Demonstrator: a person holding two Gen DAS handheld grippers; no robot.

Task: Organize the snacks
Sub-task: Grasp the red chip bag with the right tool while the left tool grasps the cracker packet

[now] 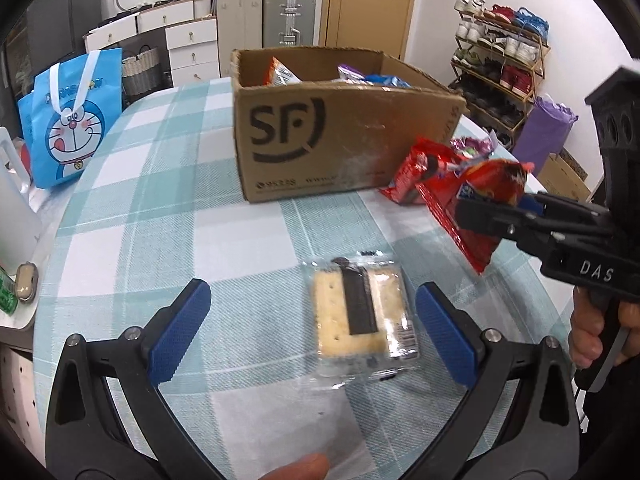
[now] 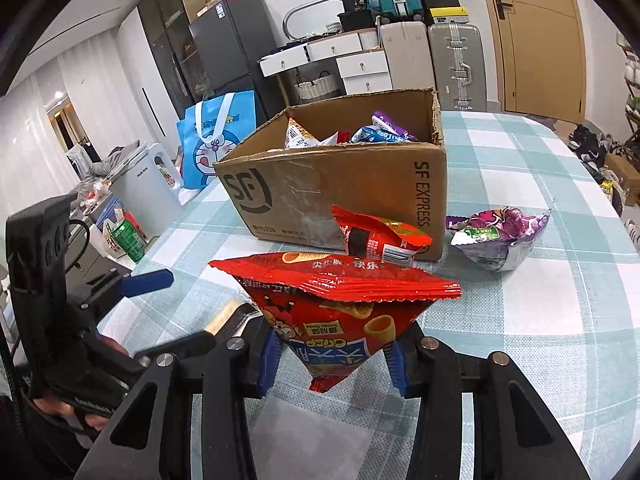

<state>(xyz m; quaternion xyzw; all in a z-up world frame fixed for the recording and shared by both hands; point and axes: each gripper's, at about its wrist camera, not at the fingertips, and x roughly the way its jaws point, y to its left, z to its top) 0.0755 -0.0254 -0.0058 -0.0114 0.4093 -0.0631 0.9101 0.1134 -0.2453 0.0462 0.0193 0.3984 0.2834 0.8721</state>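
Snacks are partly gathered in the cardboard box [image 2: 336,184]; before it, a red snack bag [image 2: 336,308] is clamped off the table by the right gripper [image 2: 332,364], seemingly for boxing, while the left gripper [image 1: 312,332] is spread wide around a wrapped cracker [image 1: 360,312].

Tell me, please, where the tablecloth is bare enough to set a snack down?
Free: the checked cloth left of the cardboard box, toward the blue cartoon bag, and right of the purple packet. Crowded: the box's near right corner, with the small red packet.
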